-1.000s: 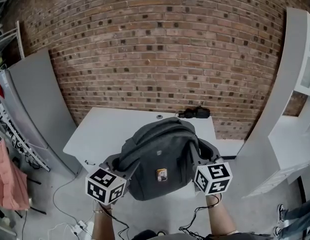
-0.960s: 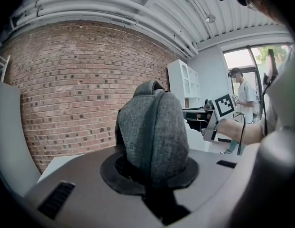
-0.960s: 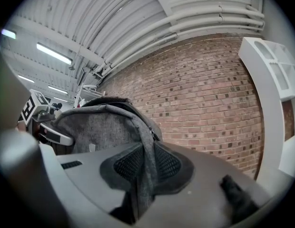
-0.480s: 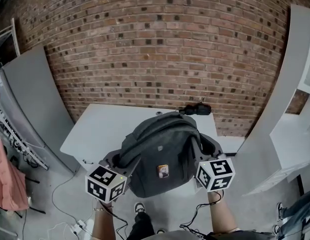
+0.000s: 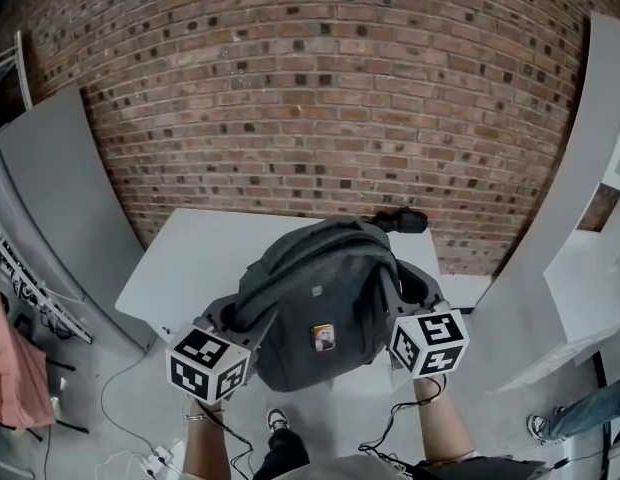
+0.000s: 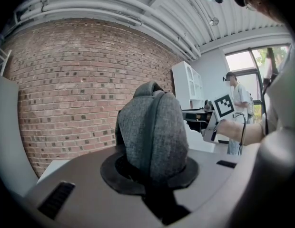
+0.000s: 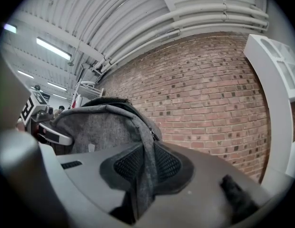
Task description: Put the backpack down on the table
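Observation:
The dark grey backpack (image 5: 315, 303) hangs upright between my two grippers, over the near part of the white table (image 5: 190, 258). My left gripper (image 5: 230, 320) is shut on the backpack's left side; in the left gripper view a grey strap (image 6: 152, 132) rises straight out of the closed jaws. My right gripper (image 5: 402, 308) is shut on the right side, where a fold of grey fabric (image 7: 145, 146) is pinched between the mesh pads (image 7: 128, 163). I cannot tell whether the backpack's bottom touches the table.
A small black object (image 5: 400, 220) lies at the table's far edge, close to the brick wall (image 5: 320, 98). A grey cabinet (image 5: 60, 198) stands to the left and white furniture (image 5: 590, 228) to the right. Cables (image 5: 140, 448) trail on the floor.
Both grippers have carried the backpack forward toward the brick wall, further over the table. The grip on both sides is unchanged.

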`<control>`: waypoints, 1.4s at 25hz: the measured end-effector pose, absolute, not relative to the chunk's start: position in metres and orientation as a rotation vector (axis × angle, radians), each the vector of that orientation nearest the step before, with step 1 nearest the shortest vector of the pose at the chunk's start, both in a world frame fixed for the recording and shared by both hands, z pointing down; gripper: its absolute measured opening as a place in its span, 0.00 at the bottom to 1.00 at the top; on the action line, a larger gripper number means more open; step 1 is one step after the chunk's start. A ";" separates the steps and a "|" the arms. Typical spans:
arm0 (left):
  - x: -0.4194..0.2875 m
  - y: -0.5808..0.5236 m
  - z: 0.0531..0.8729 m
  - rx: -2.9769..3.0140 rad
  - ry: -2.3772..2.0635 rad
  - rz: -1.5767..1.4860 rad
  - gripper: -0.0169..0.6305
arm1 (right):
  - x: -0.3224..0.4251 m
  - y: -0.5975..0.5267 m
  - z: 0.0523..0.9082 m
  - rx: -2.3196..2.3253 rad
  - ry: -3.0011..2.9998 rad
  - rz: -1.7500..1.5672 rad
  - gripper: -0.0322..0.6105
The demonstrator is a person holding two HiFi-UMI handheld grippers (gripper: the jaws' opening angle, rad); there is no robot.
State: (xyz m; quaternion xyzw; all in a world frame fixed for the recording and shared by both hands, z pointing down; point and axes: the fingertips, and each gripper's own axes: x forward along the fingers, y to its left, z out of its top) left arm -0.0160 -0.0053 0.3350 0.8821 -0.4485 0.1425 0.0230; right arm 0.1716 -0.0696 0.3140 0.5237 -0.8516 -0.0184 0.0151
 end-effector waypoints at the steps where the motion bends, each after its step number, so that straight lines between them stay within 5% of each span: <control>1: -0.019 -0.010 0.335 2.733 -1.385 0.443 0.16 | 0.169 -0.074 0.314 1.632 -2.649 -0.056 0.15; 35: -0.138 -0.183 0.317 2.854 -1.234 0.455 0.16 | 0.055 -0.229 0.300 1.774 -2.577 -0.045 0.16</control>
